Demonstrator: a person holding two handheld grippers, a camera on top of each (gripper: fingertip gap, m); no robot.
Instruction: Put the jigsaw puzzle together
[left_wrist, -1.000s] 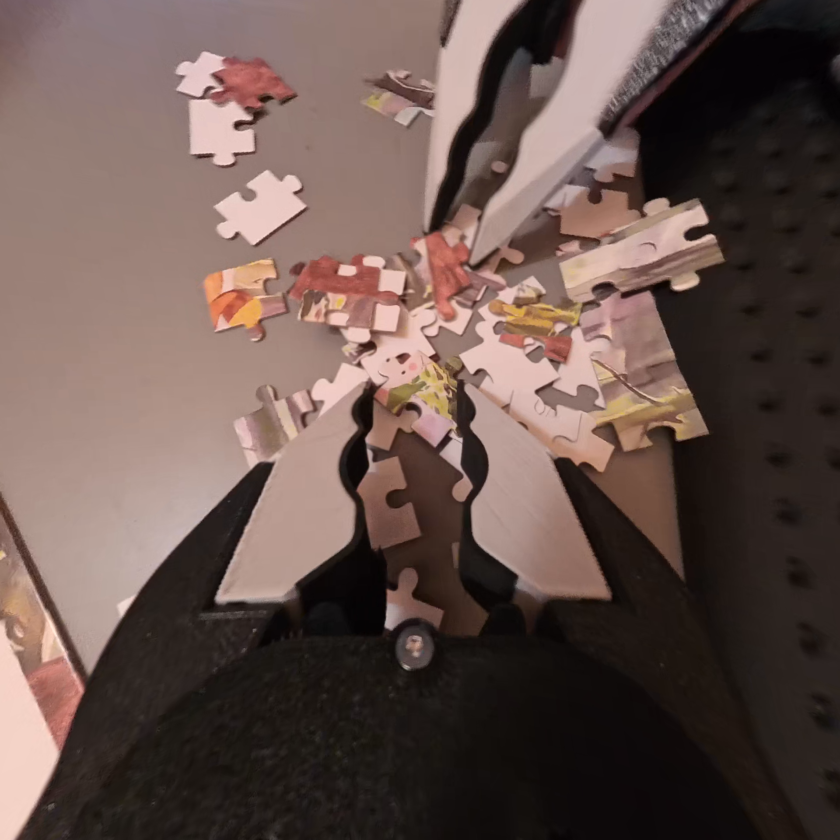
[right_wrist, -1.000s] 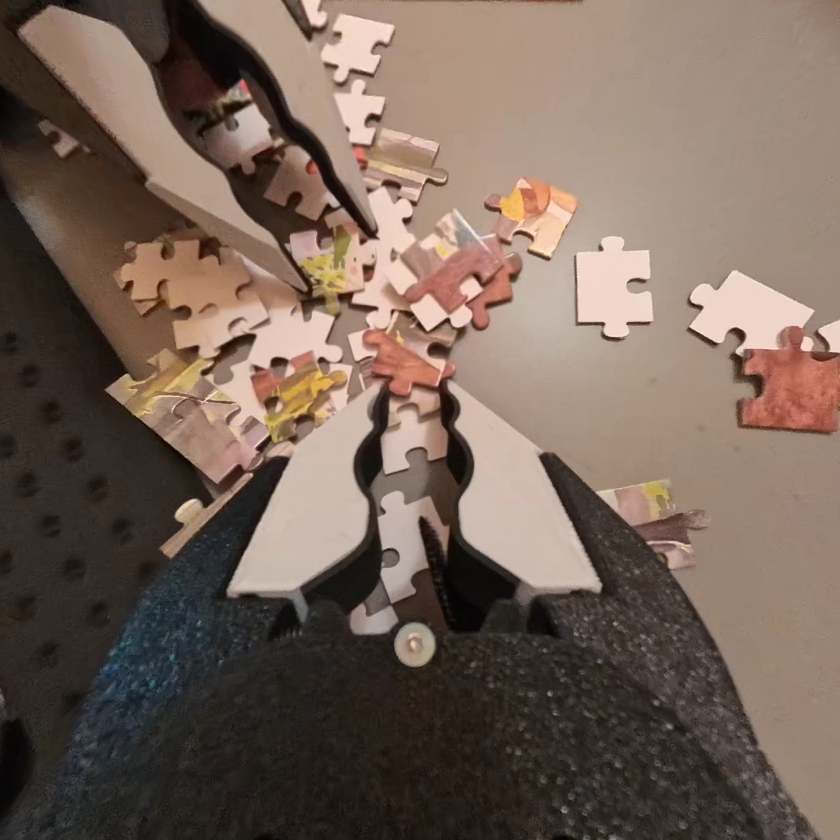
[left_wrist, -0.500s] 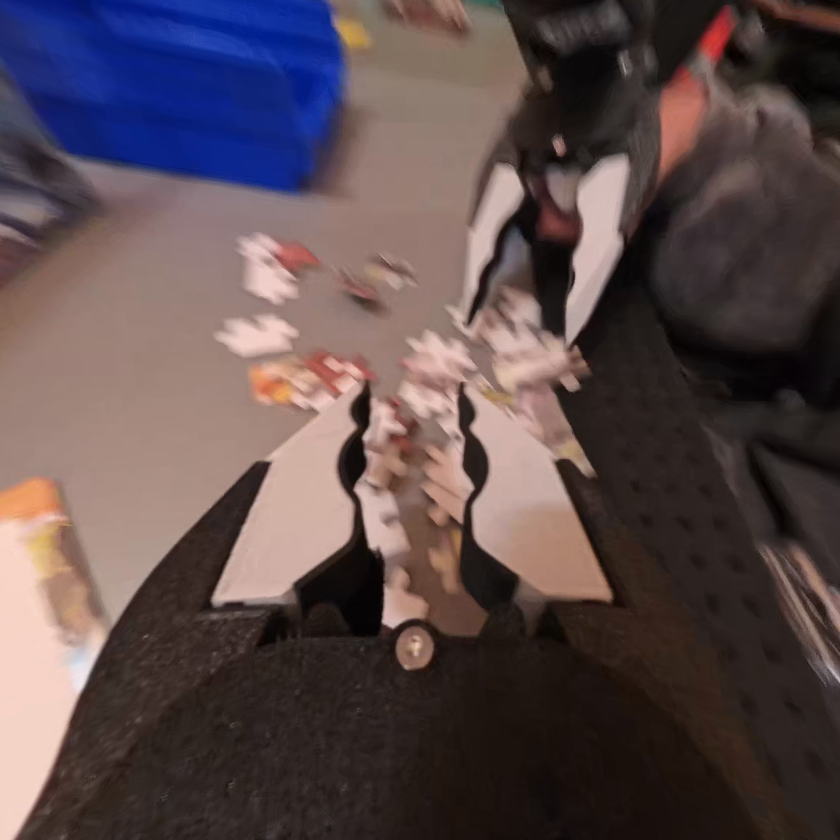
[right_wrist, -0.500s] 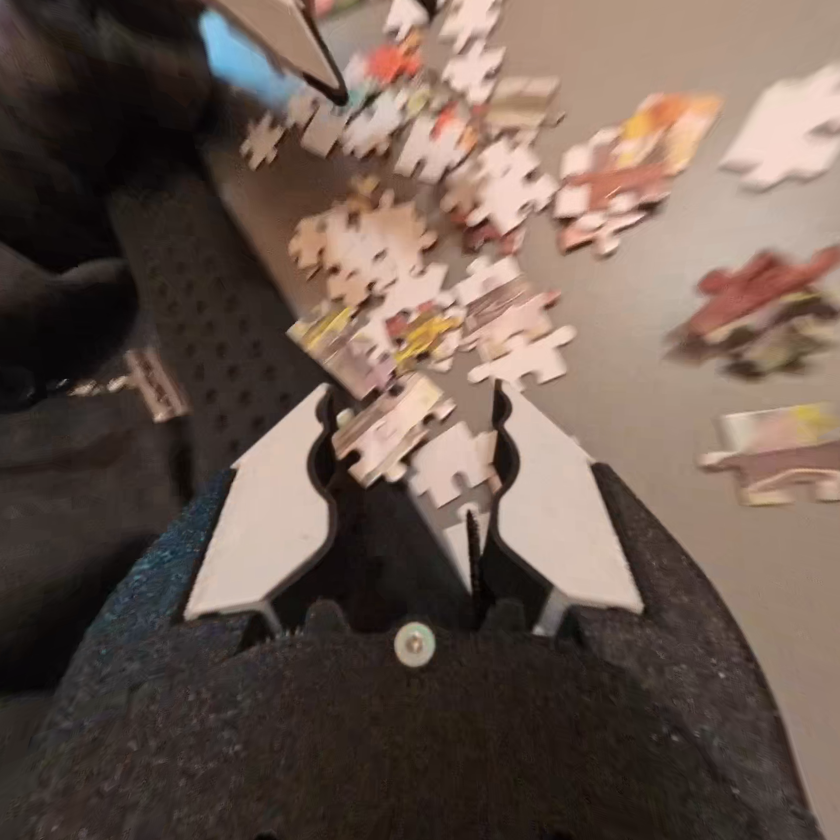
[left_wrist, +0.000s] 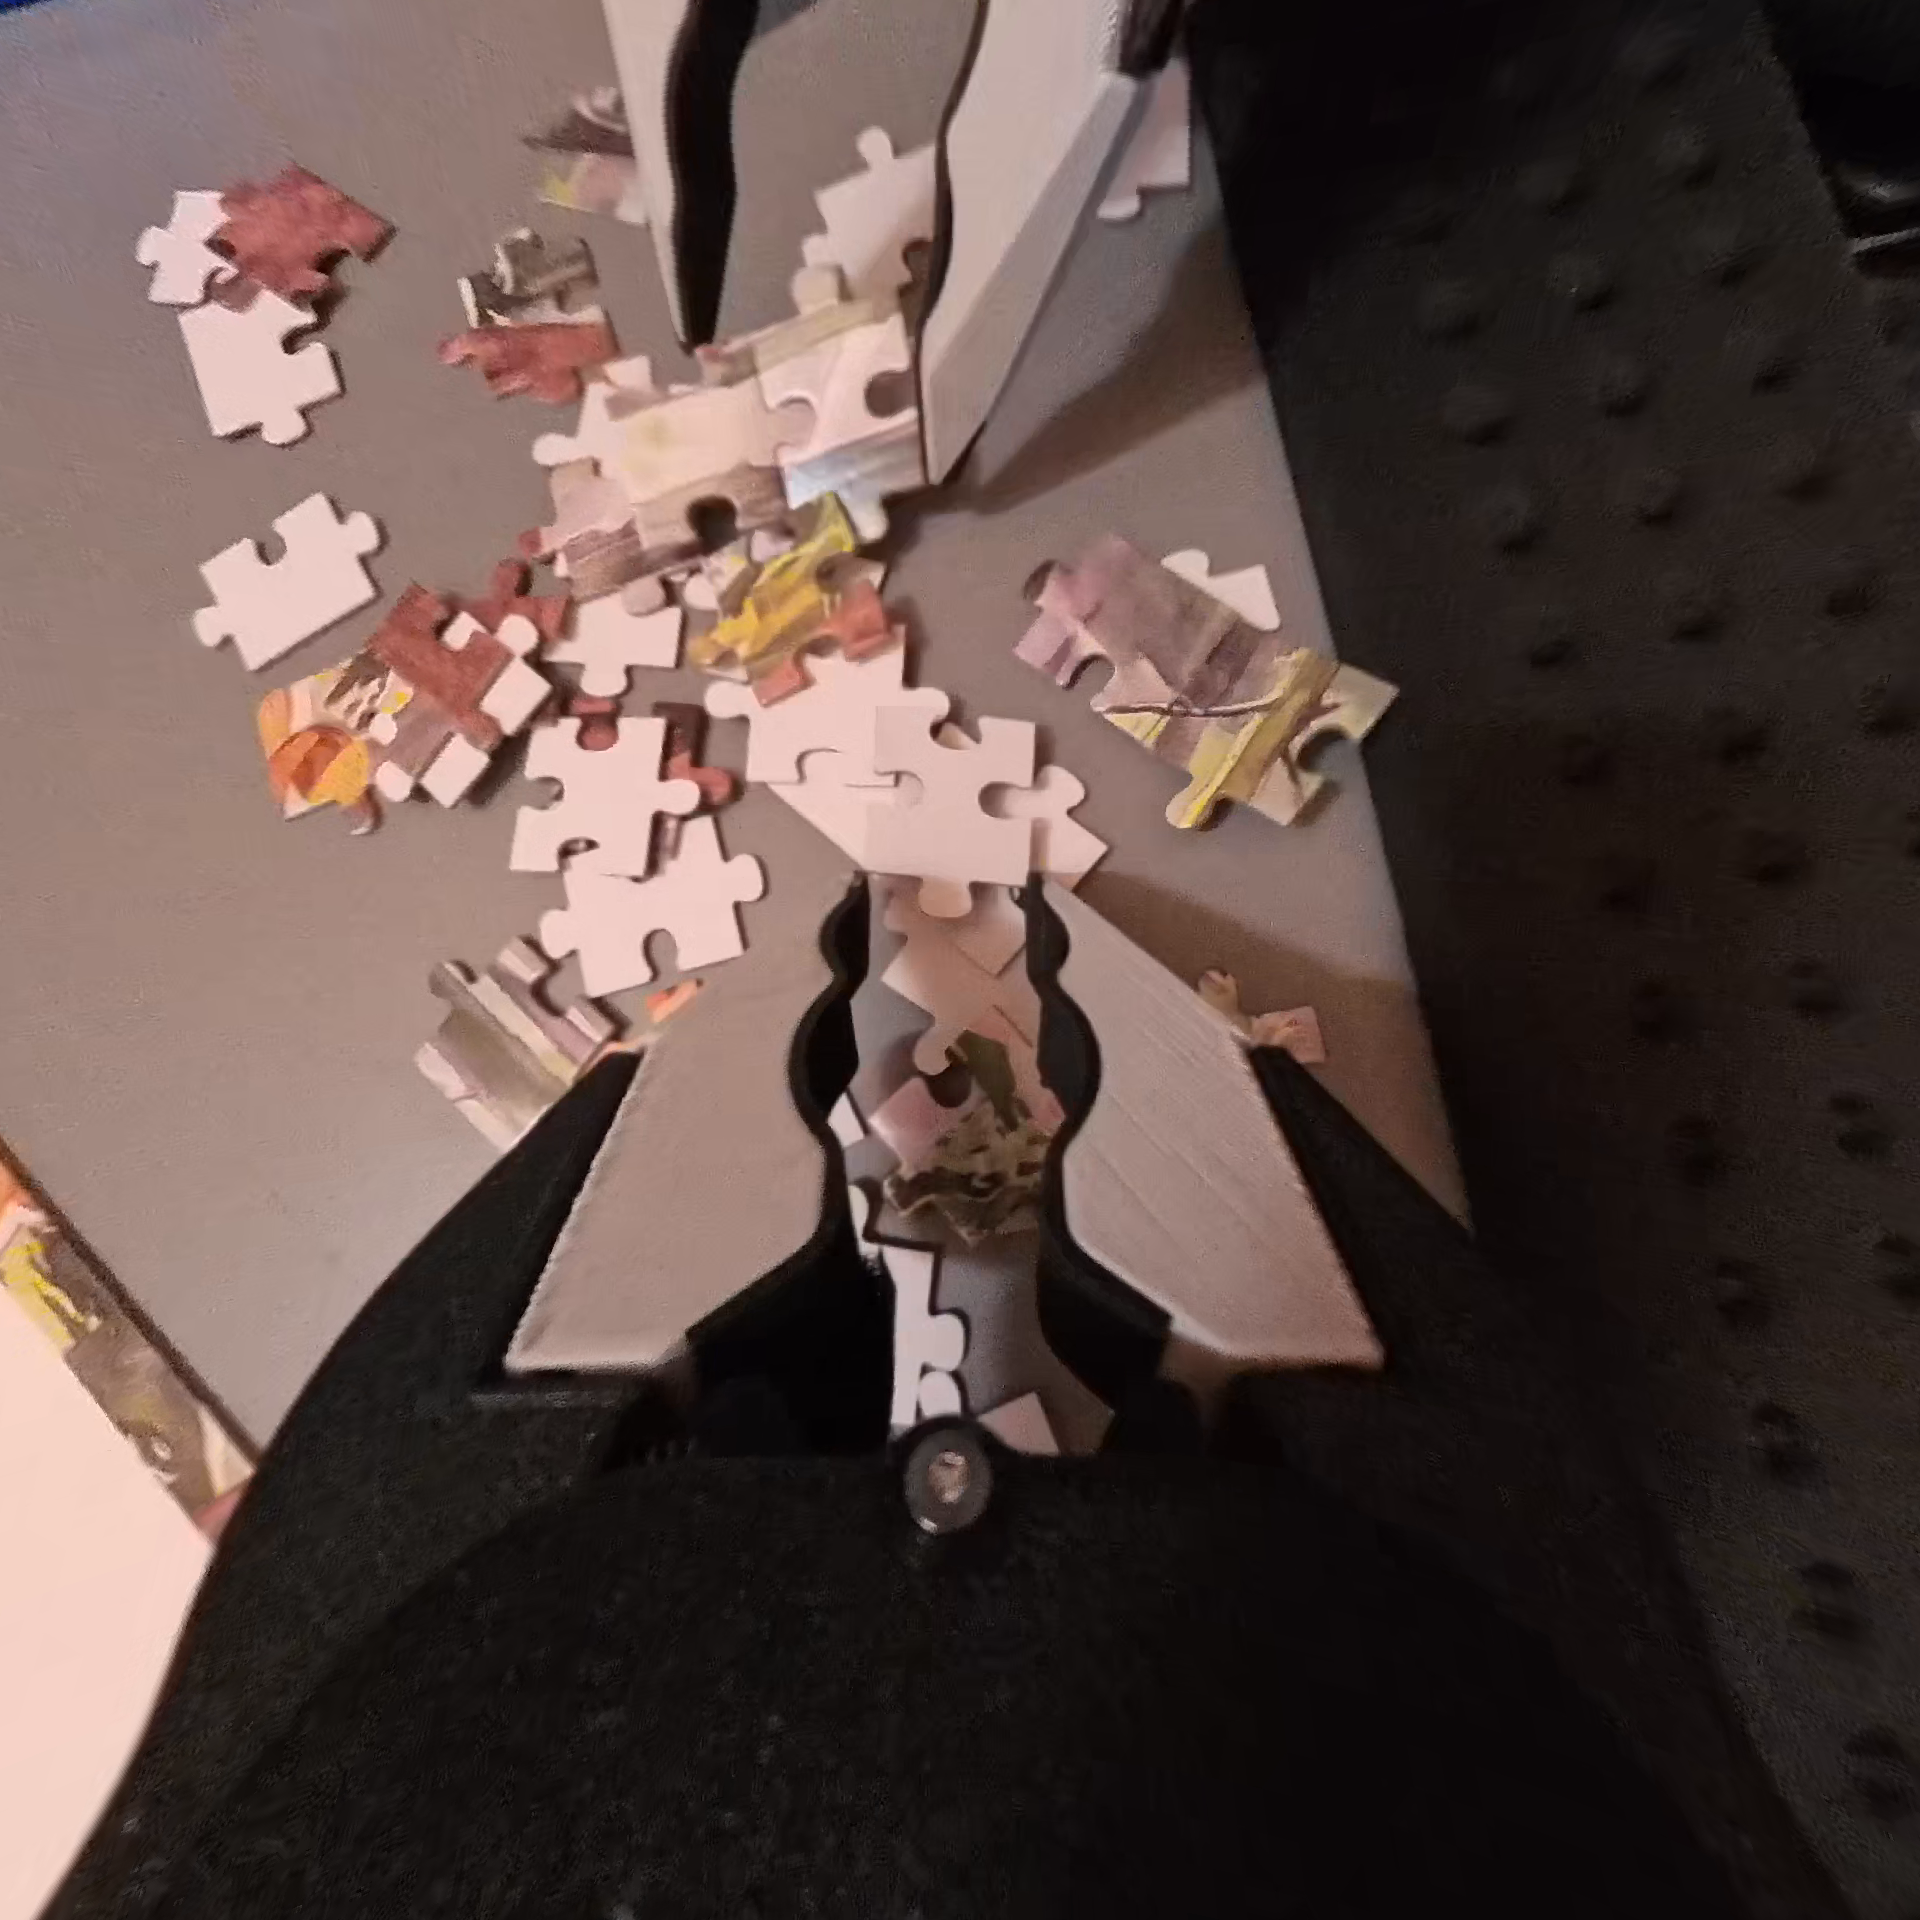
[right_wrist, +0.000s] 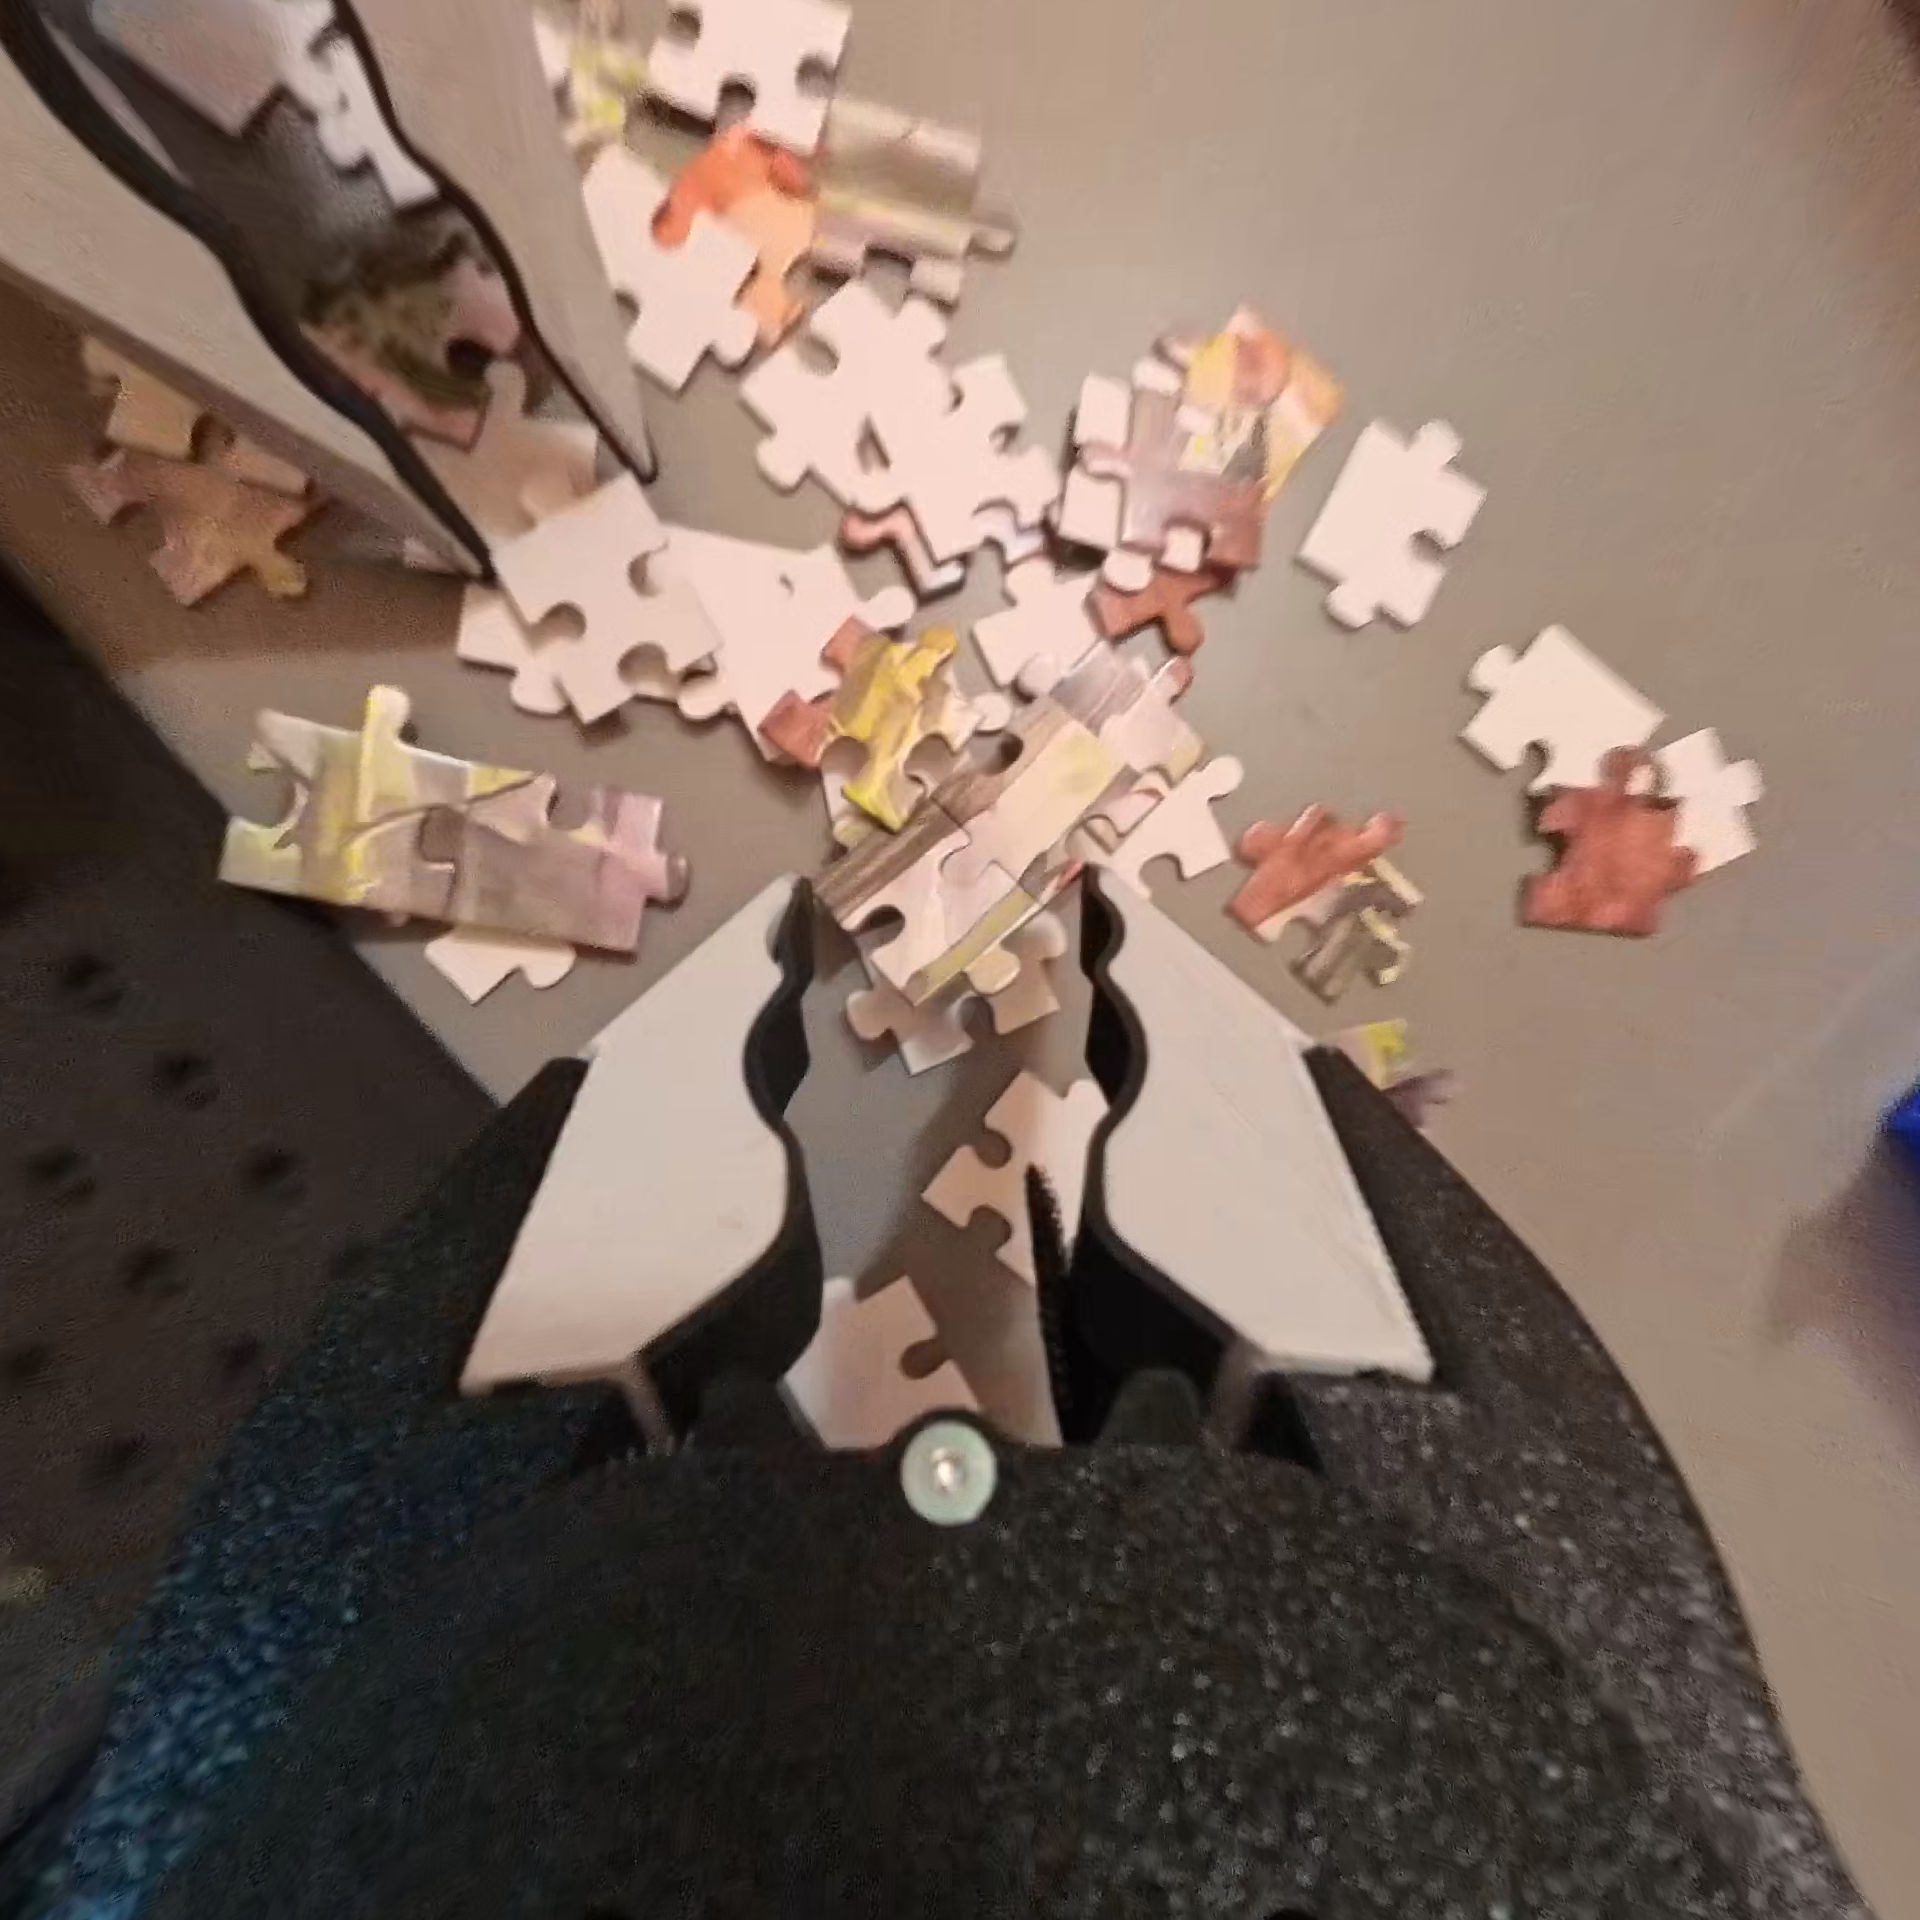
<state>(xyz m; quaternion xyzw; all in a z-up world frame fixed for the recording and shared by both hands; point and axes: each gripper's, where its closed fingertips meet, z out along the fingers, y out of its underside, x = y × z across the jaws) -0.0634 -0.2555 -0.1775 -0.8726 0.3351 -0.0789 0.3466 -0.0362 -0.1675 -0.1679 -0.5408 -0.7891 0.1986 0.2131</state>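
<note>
We see the jigsaw pieces (left_wrist: 727, 665) scattered in a loose heap on the grey desk (left_wrist: 208, 987), many lying white side up, beside a black dimpled mat (left_wrist: 1621, 623). Our left claw (left_wrist: 945, 894) hangs released over the near pieces, nothing between its jaws. Only the left wrist view shows a printed board edge (left_wrist: 94, 1340) at the lower left. From the right wrist view, our right claw (right_wrist: 940, 894) is likewise spread, poised over a joined group of pale printed pieces (right_wrist: 997, 852) without gripping it; a blue object (right_wrist: 1901, 1122) appears at that view's right edge alone.
</note>
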